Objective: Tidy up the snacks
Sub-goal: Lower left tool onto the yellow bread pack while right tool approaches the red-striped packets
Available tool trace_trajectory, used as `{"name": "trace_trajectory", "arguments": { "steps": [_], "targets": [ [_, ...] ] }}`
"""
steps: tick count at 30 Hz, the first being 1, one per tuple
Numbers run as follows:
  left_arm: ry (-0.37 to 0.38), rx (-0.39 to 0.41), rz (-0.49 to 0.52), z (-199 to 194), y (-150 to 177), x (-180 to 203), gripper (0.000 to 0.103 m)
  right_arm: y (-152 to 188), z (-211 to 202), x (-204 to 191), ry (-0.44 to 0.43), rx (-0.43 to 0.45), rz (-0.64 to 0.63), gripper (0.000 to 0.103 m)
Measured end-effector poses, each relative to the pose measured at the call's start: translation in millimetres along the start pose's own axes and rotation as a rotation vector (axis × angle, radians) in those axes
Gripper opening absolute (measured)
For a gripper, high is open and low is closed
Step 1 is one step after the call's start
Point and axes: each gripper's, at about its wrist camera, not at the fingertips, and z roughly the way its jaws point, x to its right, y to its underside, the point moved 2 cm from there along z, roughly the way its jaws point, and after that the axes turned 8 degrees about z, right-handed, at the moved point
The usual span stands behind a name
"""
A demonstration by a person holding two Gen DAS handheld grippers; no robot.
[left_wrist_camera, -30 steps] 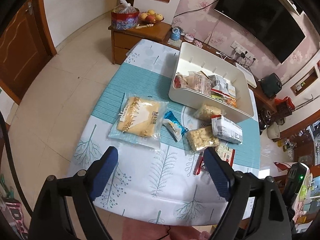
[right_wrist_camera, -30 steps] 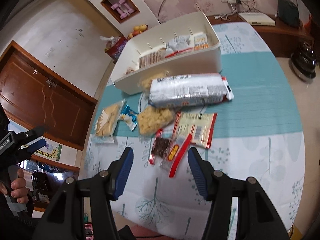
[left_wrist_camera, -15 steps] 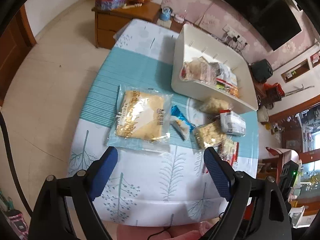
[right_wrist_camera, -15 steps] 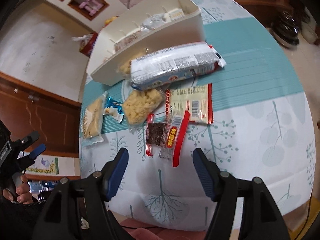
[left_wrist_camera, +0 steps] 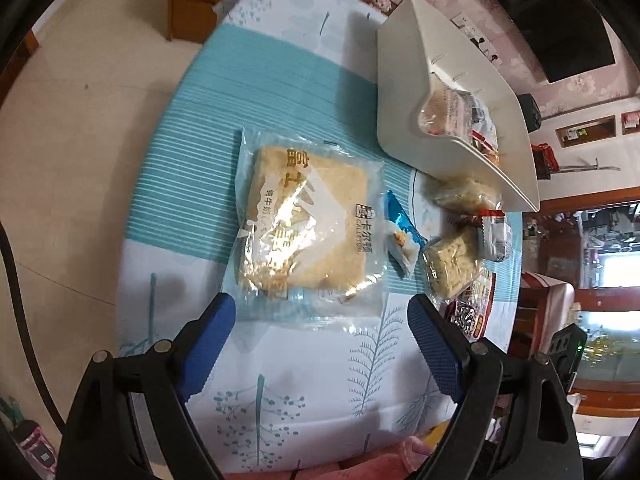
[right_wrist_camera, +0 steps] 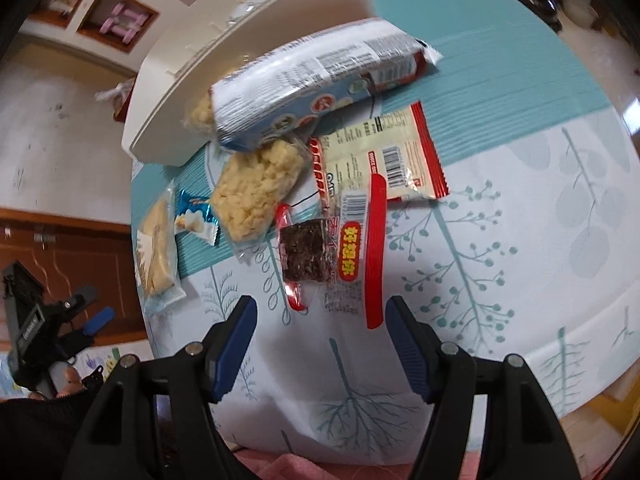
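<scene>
My left gripper [left_wrist_camera: 320, 312] is open and empty, its blue pads just short of the near edge of a large clear bread packet [left_wrist_camera: 306, 226]. A small blue candy wrapper [left_wrist_camera: 400, 236] and a puffed-rice bag [left_wrist_camera: 452, 266] lie to its right. The white bin [left_wrist_camera: 404, 80] with several snacks stands behind. My right gripper [right_wrist_camera: 322, 316] is open and empty just before a dark bar in a red-and-clear wrapper [right_wrist_camera: 308, 254]. Beyond it lie a red-edged packet [right_wrist_camera: 384, 156], a puffed-rice bag [right_wrist_camera: 256, 196] and a long blue-white packet [right_wrist_camera: 316, 76] against the bin [right_wrist_camera: 240, 60].
The table wears a teal-and-white tree-print cloth [left_wrist_camera: 312, 380]. A wooden cabinet [left_wrist_camera: 188, 12] stands past the far table end. The left gripper also shows at the left in the right wrist view [right_wrist_camera: 76, 316]. Tiled floor [left_wrist_camera: 72, 140] lies to the left.
Both grippers have come down and forward toward the table. The left has closed in on the bread packet, the right on the dark bar. Both stay open.
</scene>
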Motion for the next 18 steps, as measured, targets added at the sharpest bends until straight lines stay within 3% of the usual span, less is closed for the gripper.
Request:
{"name": "trace_trajectory", "arguments": {
  "steps": [10,18],
  "targets": [
    [0.072,-0.041,-0.023,29.5,-23.9,-17.2,0.087,-13.0,13.0,0.8,0.009,0.035,0.040,0.067],
    [0.066,-0.069,-0.005,39.5,-37.4,-16.2,0.087,-20.8,21.8,-8.3,0.067,0.036,0.011,0.067]
  ]
}}
